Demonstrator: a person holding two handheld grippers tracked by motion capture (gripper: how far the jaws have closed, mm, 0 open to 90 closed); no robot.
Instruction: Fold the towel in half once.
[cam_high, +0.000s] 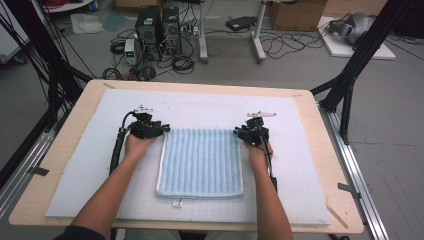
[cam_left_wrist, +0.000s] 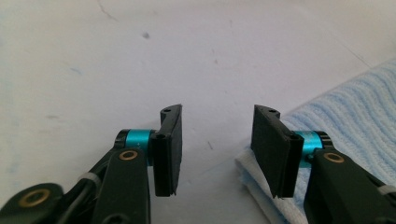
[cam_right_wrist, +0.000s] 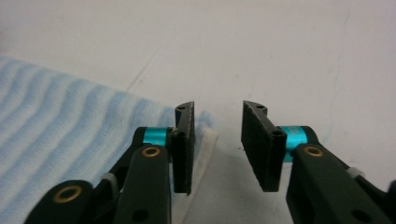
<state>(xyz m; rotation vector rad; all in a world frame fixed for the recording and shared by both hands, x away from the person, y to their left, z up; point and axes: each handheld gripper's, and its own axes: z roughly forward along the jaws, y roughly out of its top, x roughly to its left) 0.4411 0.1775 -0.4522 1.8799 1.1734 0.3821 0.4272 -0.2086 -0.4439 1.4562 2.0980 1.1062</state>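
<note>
Cables, 2 computer towers (cam_high: 158, 30) and cardboard boxes are crowding the grey floor behind the table, and up front a round-cornered wooden table (cam_high: 65, 145) is carrying a white mat (cam_high: 115, 165). Lying flat in the middle of that mat is a folded blue striped towel (cam_high: 200, 162), white-edged along its left side, with a small white tag (cam_high: 177, 203) sitting just in front of its near edge.

Both forearms are coming in from the bottom, 1 on each side of the towel. The left gripper (cam_high: 165, 130) is sitting at the towel's far left corner, and in the left gripper view its jaws are standing spread, nothing pinched; bare mat is showing through the gap, while the towel's folded corner (cam_left_wrist: 252, 179) is lying just under and beside the right-hand jaw.

Over on the other side, the right gripper (cam_high: 237, 132) is sitting at the far right corner. In the right gripper view its jaws are standing apart too, gripping nothing, with the towel's white edge (cam_right_wrist: 203, 147) lying beside the left-hand jaw and bare mat between the pads.
</note>
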